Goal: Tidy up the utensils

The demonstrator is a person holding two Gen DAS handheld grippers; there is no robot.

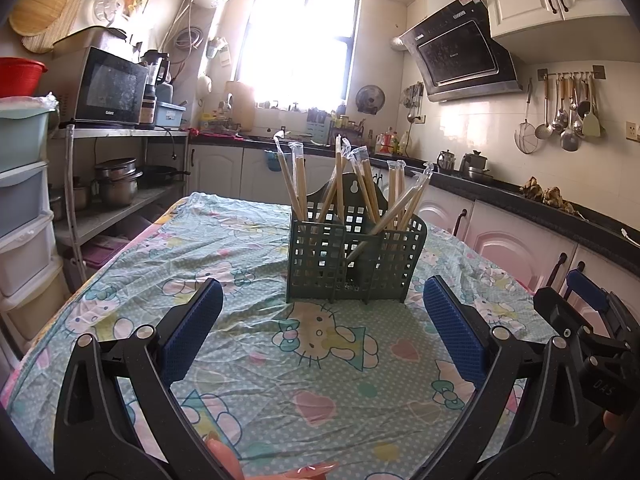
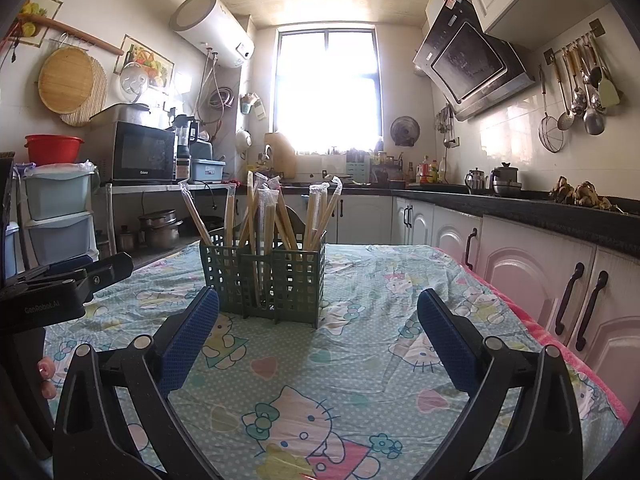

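A dark green lattice utensil holder [image 1: 352, 264] [image 2: 266, 280] stands upright on the cartoon-print tablecloth [image 1: 280, 360]. Several pairs of plastic-wrapped wooden chopsticks [image 1: 352, 188] [image 2: 264, 216] lean in its compartments, ends sticking up. My left gripper [image 1: 323, 292] is open and holds nothing, a short way in front of the holder. My right gripper [image 2: 318, 304] is also open with nothing between its blue pads, in front and to the right of the holder. The right gripper's body [image 1: 588, 320] shows at the right edge of the left wrist view.
The table sits in a narrow kitchen. White cabinets under a dark counter [image 2: 540, 208] run close along its right side. A metal shelf with a microwave [image 1: 108, 88] and pots, plus plastic drawers [image 1: 20, 200], stand to the left. Fingertips [image 1: 228, 456] show by the left handle.
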